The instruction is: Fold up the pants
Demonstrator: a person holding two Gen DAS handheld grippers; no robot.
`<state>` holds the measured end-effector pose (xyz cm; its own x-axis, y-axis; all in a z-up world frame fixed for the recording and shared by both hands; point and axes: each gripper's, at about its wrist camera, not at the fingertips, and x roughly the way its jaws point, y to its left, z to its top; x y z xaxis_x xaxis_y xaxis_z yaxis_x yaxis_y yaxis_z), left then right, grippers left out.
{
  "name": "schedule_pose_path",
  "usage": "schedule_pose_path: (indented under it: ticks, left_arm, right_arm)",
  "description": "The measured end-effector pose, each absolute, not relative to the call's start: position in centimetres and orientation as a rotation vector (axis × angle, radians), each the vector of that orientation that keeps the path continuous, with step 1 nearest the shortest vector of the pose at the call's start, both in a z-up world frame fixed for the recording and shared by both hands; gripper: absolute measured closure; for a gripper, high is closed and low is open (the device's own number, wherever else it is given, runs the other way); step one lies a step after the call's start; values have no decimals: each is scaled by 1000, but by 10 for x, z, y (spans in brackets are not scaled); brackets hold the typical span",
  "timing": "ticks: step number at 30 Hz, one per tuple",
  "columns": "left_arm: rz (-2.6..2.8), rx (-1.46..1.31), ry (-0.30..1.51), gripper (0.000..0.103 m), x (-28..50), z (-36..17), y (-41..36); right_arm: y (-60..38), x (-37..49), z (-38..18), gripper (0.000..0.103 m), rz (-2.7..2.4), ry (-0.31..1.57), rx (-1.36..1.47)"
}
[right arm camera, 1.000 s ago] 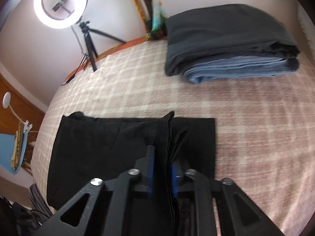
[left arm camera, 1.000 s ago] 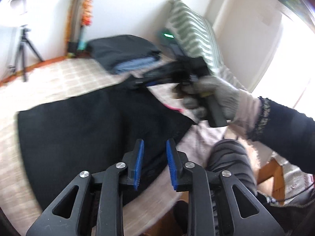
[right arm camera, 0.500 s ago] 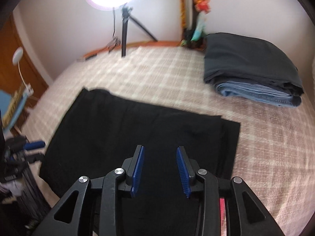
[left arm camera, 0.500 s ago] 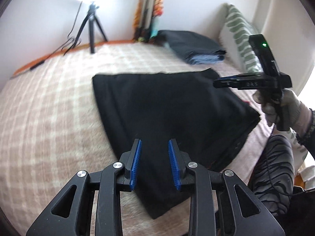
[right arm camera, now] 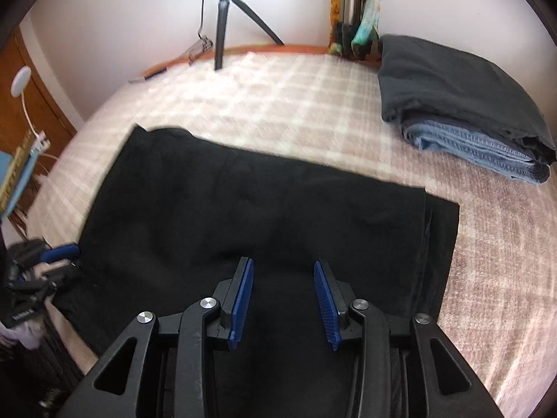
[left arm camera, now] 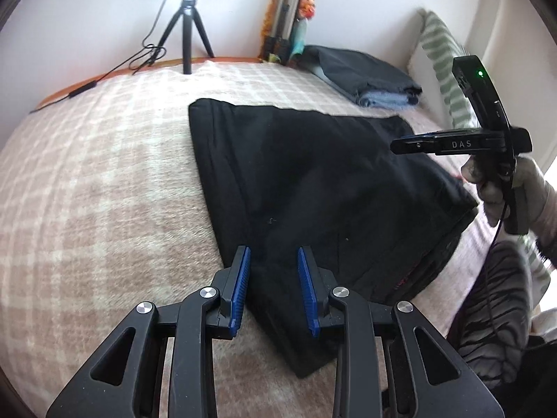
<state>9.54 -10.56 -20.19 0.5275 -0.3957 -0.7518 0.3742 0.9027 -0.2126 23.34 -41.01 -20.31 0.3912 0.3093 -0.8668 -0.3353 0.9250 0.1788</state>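
**While both grippers hover, one pair of pants lies flat**

Left view: soft black pants (left arm camera: 313, 181) spread folded on the plaid blanket (left arm camera: 104, 191); left gripper (left arm camera: 273, 289) gapes wide at 6 o'clock, empty.

Right view: right gripper (right arm camera: 283, 303) likewise wide, empty, above the pants; two folded garments (right arm camera: 463, 104) stacked at 2 o'clock.

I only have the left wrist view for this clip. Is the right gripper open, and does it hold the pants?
Observer: The right gripper is open and empty, above the black pants.
Operator: How does the pants' right end look?
Observer: The top layer stops short there, leaving a strip of the lower layer uncovered.
Operator: Can you see the left gripper from that side?
Observer: Yes, a blue finger shows at the pants' left edge.
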Motion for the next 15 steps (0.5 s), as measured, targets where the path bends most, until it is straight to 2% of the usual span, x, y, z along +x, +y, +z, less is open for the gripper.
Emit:
schedule_pose_path:
  ticks: [5, 8, 12, 15]
  left_arm:
    - [-473, -156, 917, 76, 90, -197, -90]
    - [-496, -244, 942, 67, 86, -198, -83]
    - [-503, -289, 951, 65, 82, -201, -82]
    - [-501, -318, 949, 65, 81, -204, -80]
  right_arm:
    - [-377, 234, -175, 65, 488, 1032, -33]
    - [-351, 239, -168, 64, 546, 1028, -41]
    - [-310, 248, -165, 46, 631, 1065, -26]
    - [-278, 255, -165, 43, 682, 1107, -17]
